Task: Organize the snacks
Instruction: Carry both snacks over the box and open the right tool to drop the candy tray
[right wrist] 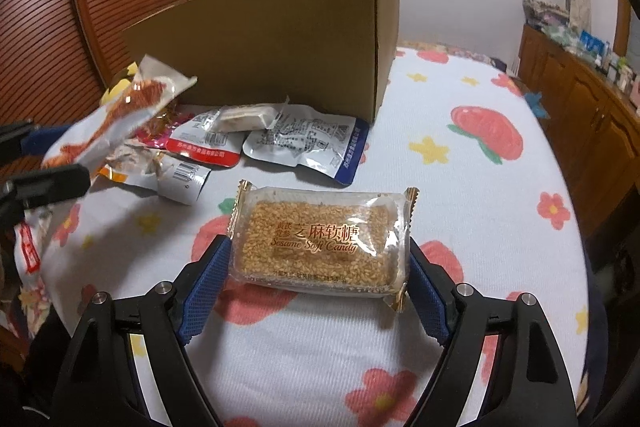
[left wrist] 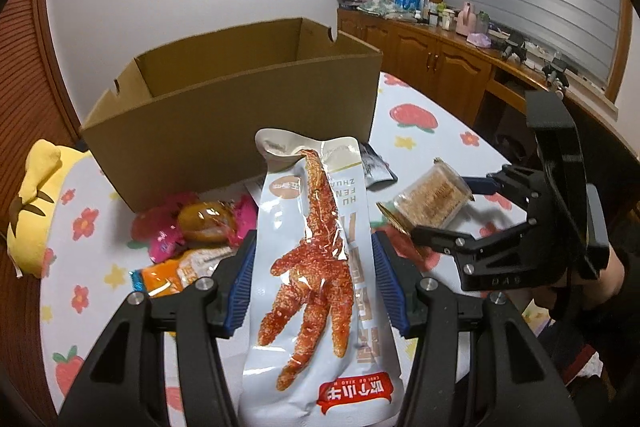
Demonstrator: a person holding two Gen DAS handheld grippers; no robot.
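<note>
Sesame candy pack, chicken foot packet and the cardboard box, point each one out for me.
Sesame candy pack (right wrist: 320, 239), right wrist view, on its printed label.
Chicken foot packet (left wrist: 316, 259), left wrist view, on the clear window over the foot.
Cardboard box (left wrist: 240, 131), left wrist view, on its near outer wall.

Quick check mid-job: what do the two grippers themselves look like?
Both match: the left gripper and right gripper have black angular linkage arms with silver pivot screws, and ribbed blue pads on the fingertips. The right one's black body bears faint embossed lettering.
</note>
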